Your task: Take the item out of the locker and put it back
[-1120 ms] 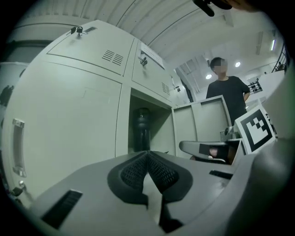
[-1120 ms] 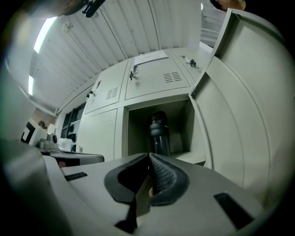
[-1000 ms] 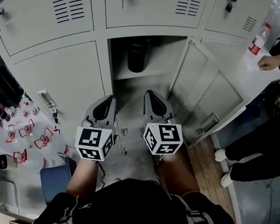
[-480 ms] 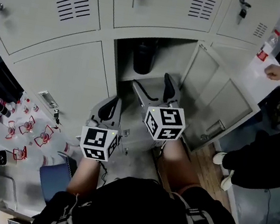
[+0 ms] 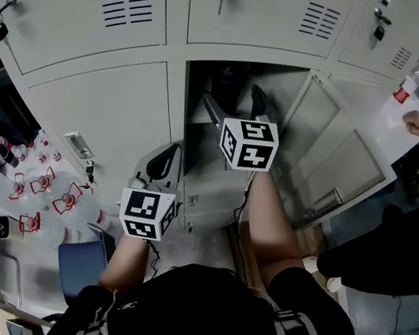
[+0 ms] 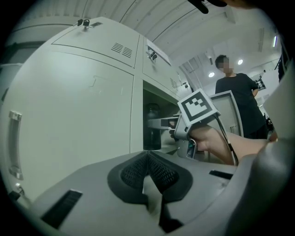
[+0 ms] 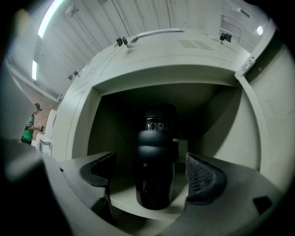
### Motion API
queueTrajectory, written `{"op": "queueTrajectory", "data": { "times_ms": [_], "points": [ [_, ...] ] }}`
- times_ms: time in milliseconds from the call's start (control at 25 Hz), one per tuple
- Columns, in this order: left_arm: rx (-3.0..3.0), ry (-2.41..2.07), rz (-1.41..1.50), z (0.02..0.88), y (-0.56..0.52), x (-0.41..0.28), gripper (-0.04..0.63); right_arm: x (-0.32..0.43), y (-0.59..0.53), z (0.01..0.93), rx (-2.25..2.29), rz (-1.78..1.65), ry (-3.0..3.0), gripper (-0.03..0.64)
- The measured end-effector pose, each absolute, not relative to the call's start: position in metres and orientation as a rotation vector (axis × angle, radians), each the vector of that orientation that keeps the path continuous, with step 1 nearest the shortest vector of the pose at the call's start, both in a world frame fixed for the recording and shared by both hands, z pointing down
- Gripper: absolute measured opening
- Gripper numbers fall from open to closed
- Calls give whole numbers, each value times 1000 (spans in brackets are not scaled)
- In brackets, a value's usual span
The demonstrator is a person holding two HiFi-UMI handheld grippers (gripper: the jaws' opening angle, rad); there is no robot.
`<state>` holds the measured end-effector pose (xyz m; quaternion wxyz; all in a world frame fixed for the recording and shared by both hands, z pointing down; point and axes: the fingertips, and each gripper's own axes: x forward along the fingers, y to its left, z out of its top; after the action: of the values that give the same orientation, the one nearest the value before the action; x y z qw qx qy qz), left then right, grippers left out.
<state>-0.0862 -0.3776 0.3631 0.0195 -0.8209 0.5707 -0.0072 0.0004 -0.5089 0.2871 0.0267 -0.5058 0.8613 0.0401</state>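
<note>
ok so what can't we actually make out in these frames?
Print on the black bottle: right gripper view, too small to read.
Back wall of the locker: same view, dark, partly behind the bottle.
Bottle in the head view: lost in the locker's shadow.
Red-labelled bottle: head view, label too small.

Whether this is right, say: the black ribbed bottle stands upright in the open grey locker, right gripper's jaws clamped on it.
Not clamped. The right gripper view shows the right gripper's jaws, which have just been opening, apart, the black ribbed bottle upright between them, untouched, in the open grey locker.
</note>
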Motion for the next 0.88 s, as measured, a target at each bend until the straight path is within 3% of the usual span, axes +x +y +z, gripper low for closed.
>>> {"op": "queueTrajectory", "data": {
  "times_ms": [320, 520, 880],
  "points": [
    [-2506, 1815, -18, 361, -370, -102, 12, -15, -547, 294, -1645, 37, 2704, 476],
    [-2489, 1833, -21, 360, -366, -111, 12, -14, -562, 302, -1698, -32, 2695, 410],
    [-2483, 1832, -2, 358, -364, -114, 12, -16, -556, 304, -1653, -74, 2794, 413]
  ]
}}
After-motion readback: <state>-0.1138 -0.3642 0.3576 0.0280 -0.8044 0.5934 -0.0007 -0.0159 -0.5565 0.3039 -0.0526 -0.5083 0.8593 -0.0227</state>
